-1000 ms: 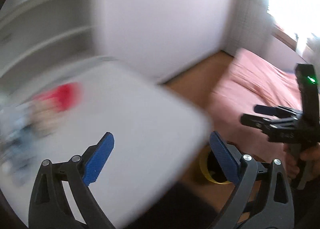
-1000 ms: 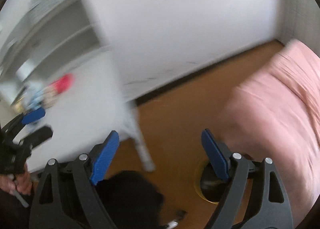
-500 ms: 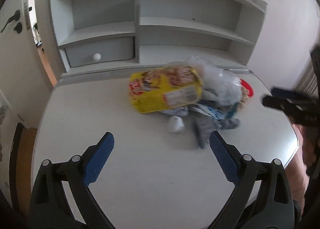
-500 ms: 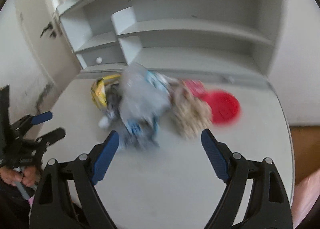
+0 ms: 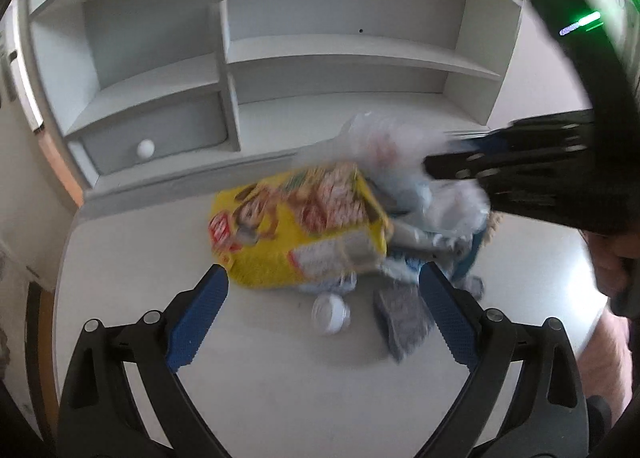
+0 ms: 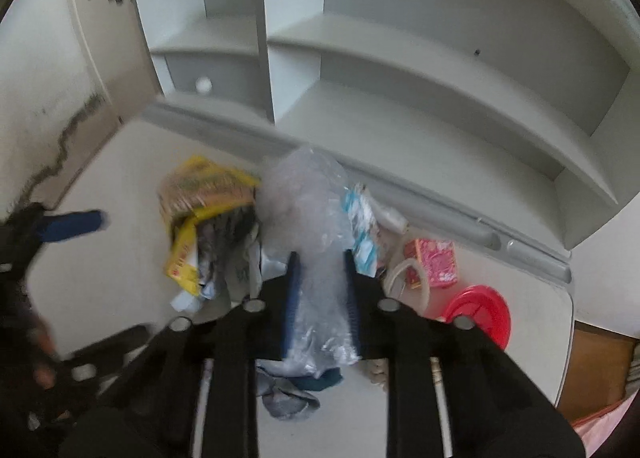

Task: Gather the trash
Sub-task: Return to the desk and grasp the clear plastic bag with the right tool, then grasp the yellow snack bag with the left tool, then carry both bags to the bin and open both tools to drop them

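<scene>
A heap of trash lies on the white desk (image 5: 280,386): a yellow snack bag (image 5: 296,230), crumpled clear plastic (image 5: 400,162), a small white lump (image 5: 330,312) and a grey wrapper (image 5: 400,320). My left gripper (image 5: 322,274) stands open just in front of the heap, touching nothing. In the right wrist view my right gripper (image 6: 320,260) is closing its jaws from above on the clear plastic (image 6: 312,202), pads pressing both sides. The yellow bag (image 6: 200,194) lies left of it.
A pink packet (image 6: 436,262) and a red round lid (image 6: 478,316) lie right of the heap. The white shelf unit (image 5: 340,58) with a small drawer (image 5: 160,138) rises behind the desk. The desk's right edge drops to a brown floor (image 6: 596,370).
Both views swung from the floor and bed round to the desk, then closed in on the heap. The right gripper went from wide open to shut on the clear plastic.
</scene>
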Demonstrator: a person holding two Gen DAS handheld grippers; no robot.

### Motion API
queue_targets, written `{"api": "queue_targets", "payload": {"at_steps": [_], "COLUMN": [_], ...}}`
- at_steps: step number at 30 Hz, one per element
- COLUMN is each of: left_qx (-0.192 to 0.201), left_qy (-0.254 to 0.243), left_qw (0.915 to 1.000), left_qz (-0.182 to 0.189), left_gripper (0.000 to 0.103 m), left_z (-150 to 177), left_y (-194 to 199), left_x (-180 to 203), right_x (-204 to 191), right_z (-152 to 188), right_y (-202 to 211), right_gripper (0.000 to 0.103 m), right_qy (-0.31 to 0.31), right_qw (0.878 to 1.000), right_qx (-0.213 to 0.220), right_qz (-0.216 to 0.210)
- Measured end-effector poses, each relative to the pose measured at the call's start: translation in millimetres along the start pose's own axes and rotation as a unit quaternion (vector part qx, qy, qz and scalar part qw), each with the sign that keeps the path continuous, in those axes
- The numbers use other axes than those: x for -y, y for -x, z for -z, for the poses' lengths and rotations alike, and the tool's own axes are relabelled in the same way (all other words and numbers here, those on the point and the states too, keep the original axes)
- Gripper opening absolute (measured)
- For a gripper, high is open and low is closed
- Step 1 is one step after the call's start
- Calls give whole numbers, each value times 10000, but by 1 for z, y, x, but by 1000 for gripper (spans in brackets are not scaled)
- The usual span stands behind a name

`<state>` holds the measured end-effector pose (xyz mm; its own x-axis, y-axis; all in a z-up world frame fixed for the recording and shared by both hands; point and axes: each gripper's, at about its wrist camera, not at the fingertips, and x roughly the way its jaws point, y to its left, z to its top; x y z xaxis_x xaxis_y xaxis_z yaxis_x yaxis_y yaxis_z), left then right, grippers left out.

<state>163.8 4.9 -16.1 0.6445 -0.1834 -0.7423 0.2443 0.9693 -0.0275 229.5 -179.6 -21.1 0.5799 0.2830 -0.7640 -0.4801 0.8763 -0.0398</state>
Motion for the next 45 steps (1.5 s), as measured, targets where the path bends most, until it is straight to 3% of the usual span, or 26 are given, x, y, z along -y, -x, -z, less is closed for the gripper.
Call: {"api": "queue_targets", "payload": {"at_steps": [3, 9, 10, 11, 13, 14, 17, 22, 25, 28, 33, 35, 38, 42, 45], "left_qx": [61, -28, -15, -25, -139, -104, 127, 369, 534, 624, 834, 777, 885, 824, 663], "left_qy": [-244, -329, -266, -205, -64, -27, 14, 514, 427, 333, -189, -399, -738, -1185, -1627], "left_qw": [9987, 9963, 9964, 9968, 9970, 9970, 9947, 9949, 9950, 9971, 9939, 9895, 9818, 9671, 9512], "left_qz": [-445, -796, -809, -768, -756, -772, -1019, -790, -727, -276, 700, 1151, 1507, 2094, 2538], "left_gripper": [93, 91, 80, 60, 37, 29, 17, 13, 13, 13, 13, 13, 13, 13, 13], "left_z": [-11, -18, -19, -21, -23, -25, -31, -47, -50, -52, -52, -52, -51, -45, -26], "left_y": [-16, -37, -36, -37, -36, -33, -15, 23, 41, 52, 59, 58, 63, 69, 71], "left_x": [13, 16, 13, 9, 0, -4, -16, -41, -23, 13, 114, 158, 218, 294, 358], "right_x": [12, 32, 35, 39, 45, 47, 58, 80, 98, 122, 168, 192, 217, 243, 254], "right_z": [2, 22, 26, 31, 38, 40, 48, 64, 84, 118, 202, 252, 317, 418, 479], "right_y": [17, 44, 47, 51, 57, 59, 75, 109, 130, 152, 191, 209, 231, 253, 256], "right_gripper": [18, 18, 18, 18, 18, 18, 18, 17, 17, 17, 17, 17, 17, 17, 17], "right_qy": [-229, -631, -681, -739, -838, -890, -1055, -1411, -1684, -2058, -2860, -3320, -3875, -4651, -5089], "right_qw": [9996, 9973, 9969, 9964, 9955, 9950, 9926, 9856, 9799, 9713, 9469, 9288, 9034, 8610, 8349], "right_qx": [125, 334, 356, 386, 424, 447, 586, 921, 1065, 1185, 1268, 1240, 1192, 979, 776], "right_qz": [-55, -159, -165, -153, -118, -108, -103, -142, -54, 98, 742, 1081, 1399, 1811, 1946]}}
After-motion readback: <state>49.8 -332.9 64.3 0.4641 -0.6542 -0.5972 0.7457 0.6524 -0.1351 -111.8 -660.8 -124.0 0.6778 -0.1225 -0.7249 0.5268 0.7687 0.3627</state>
